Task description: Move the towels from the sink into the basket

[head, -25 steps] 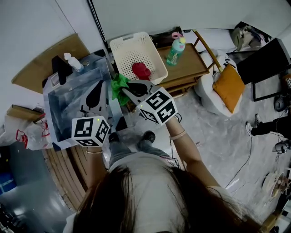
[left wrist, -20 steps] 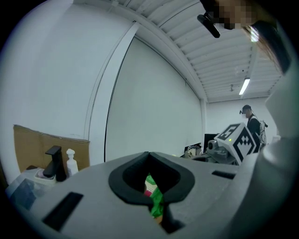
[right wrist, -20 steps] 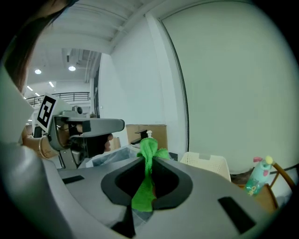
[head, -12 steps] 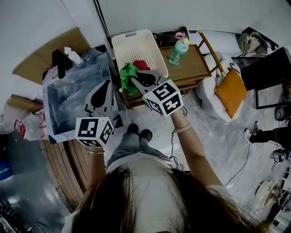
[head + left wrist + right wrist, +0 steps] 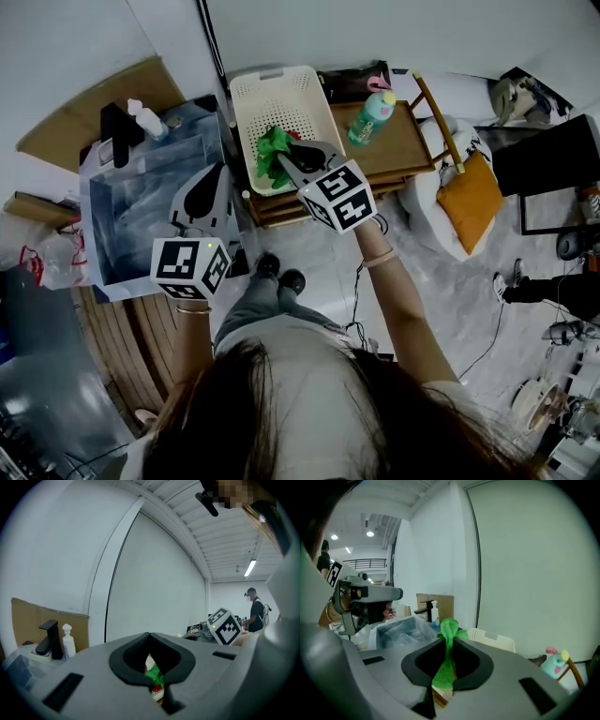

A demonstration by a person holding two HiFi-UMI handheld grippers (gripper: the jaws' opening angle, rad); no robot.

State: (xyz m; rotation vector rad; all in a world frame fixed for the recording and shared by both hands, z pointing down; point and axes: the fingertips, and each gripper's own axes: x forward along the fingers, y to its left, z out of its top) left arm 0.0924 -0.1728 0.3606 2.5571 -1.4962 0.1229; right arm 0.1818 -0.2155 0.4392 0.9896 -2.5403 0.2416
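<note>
My right gripper is shut on a green towel and holds it over the near part of the white perforated basket. In the right gripper view the green towel hangs bunched between the jaws, with the basket behind it. A red towel shows only as a sliver below the green towel in the left gripper view. My left gripper hovers shut and empty over the right side of the plastic-lined sink.
A black faucet and a white soap bottle stand behind the sink. The basket rests on a low wooden table beside a green bottle. An orange cushion lies on a seat to the right.
My right gripper has carried the green towel from the sink's edge up and over the basket, where it now covers the red towel. The left gripper has barely moved.
</note>
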